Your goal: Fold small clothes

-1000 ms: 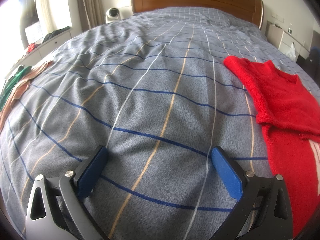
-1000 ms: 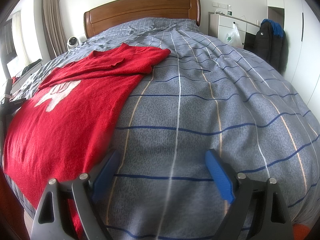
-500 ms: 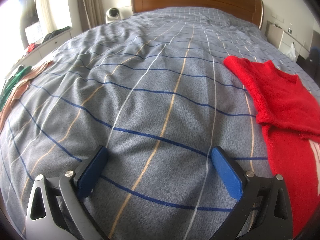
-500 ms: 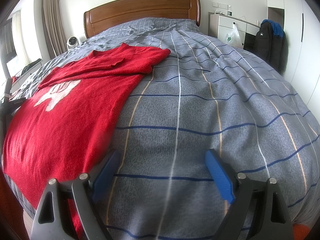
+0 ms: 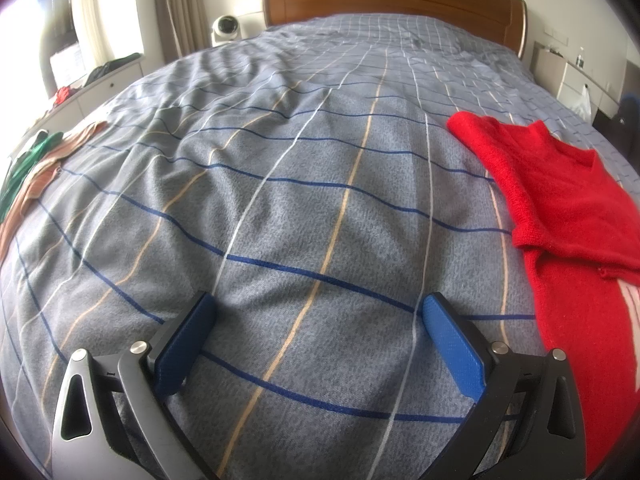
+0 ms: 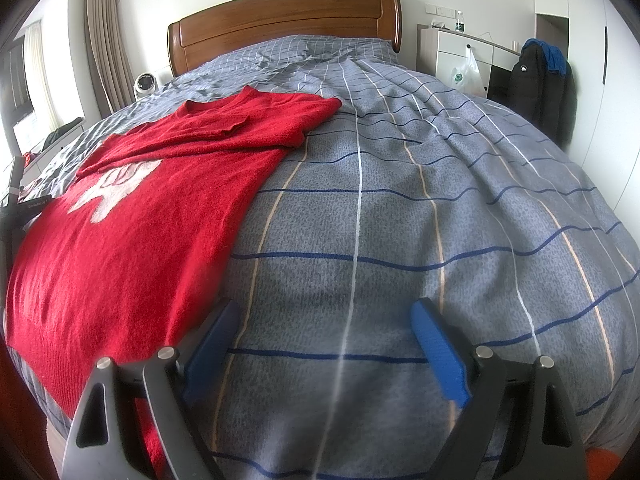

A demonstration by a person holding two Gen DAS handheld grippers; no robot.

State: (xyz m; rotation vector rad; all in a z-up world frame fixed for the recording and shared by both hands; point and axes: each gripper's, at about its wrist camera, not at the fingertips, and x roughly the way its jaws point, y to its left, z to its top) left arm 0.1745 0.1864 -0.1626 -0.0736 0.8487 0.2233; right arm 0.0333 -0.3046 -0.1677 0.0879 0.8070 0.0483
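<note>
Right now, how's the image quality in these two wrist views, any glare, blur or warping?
Left wrist view: window at far left blown out white; fisheye bulges the bed cover; red sweater sharp. Right wrist view: even light, same bulge and dark corners; right gripper fingers slightly soft, sweater crisp.

Nothing has changed — no shift shows in either wrist view since the earlier pictures.

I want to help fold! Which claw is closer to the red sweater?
Probably the right claw: the red sweater lies right beside its near finger, almost under it. The left claw is open too, but a strip of bare blanket separates it from the sweater.
</note>
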